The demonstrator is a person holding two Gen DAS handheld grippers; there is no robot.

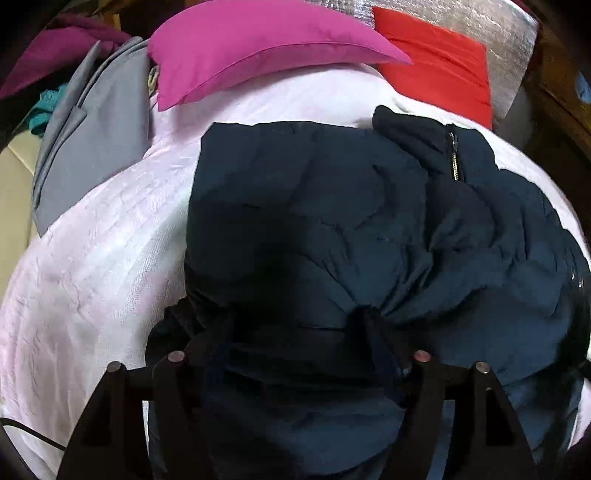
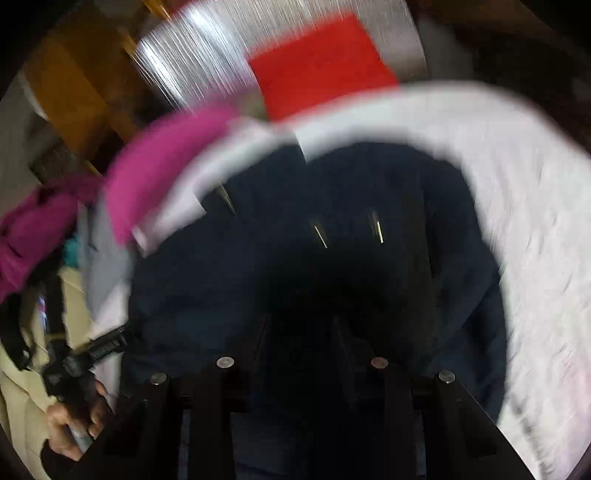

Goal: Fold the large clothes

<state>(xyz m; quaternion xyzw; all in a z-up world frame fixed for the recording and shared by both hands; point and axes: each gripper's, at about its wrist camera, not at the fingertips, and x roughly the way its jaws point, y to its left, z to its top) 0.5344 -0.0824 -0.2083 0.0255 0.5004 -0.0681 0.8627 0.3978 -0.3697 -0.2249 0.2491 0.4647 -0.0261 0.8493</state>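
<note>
A dark navy quilted jacket (image 1: 314, 221) lies bunched on a white bedcover (image 1: 103, 258), its zipper (image 1: 455, 158) near the far right. My left gripper (image 1: 288, 332) hovers over the jacket's near edge, jaws wide apart. Dark fabric lies between the fingers and gathers against the right one, and the pads do not clamp it. In the blurred right wrist view the jacket (image 2: 369, 277) fills the middle. My right gripper (image 2: 303, 328) sits low over it with a narrow gap. That gap is dark, so I cannot make out whether fabric is pinched.
A pink pillow (image 1: 251, 48) and a red pillow (image 1: 439, 70) lie at the bed's far side against a silver foil sheet (image 1: 480, 26). A grey garment (image 1: 92, 147) lies at the left edge. A person's hand (image 2: 74, 421) holds the other gripper's handle at lower left.
</note>
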